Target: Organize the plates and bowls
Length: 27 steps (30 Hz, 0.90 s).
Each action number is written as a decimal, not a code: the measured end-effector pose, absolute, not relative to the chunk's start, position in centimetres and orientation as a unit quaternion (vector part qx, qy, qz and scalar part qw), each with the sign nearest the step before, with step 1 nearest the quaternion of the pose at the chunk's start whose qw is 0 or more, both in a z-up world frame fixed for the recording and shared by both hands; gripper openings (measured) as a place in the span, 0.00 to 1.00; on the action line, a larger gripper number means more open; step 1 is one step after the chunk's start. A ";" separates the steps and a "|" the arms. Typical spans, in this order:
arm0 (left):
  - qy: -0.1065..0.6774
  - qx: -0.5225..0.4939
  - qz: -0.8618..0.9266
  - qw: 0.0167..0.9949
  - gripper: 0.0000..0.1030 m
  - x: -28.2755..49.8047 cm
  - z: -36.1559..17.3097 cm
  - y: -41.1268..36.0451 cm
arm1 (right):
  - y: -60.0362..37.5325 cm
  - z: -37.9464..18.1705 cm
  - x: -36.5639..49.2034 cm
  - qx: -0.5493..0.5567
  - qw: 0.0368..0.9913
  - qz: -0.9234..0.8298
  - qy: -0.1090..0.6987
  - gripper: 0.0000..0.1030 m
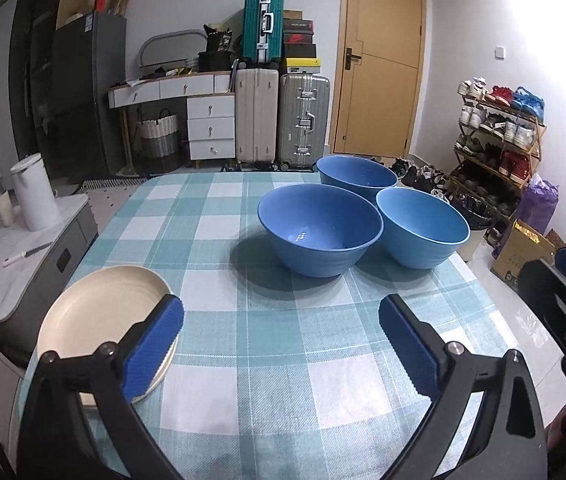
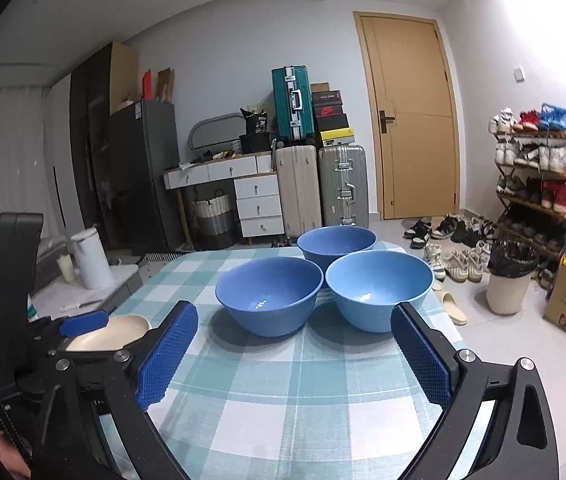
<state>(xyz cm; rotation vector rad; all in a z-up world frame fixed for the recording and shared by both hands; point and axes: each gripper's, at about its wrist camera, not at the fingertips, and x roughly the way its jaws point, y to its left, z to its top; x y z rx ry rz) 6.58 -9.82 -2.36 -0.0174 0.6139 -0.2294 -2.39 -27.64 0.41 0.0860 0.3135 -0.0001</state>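
Left wrist view showed the left gripper (image 1: 281, 344) spread wide and empty above the checked tablecloth (image 1: 211, 216), with the cream plate (image 1: 103, 312) at eight o'clock, partly behind its left finger. Three blue bowls (image 1: 319, 228) clustered toward one o'clock, rims nearly touching, probably grouped for nesting. The right gripper (image 2: 295, 354) also stood fully open, holding nothing, facing the bowls at twelve o'clock, likely poised to take one.

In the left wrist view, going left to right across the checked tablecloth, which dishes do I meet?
Round cream plate → darker blue bowl nearest the camera → lighter blue bowl at the right. The far blue bowl overlaps both, so it is left out.
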 end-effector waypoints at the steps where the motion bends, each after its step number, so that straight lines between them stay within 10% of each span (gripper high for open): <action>1: 0.301 -0.011 -0.113 0.947 0.97 6.5 -2.3 -9.7 | -27.4 0.5 -2.4 0.039 0.987 0.001 0.156 0.96; 27: 0.251 0.002 -0.097 0.963 1.00 5.5 -2.8 -9.1 | -28.5 -1.1 -1.5 0.050 0.978 -0.027 0.201 0.98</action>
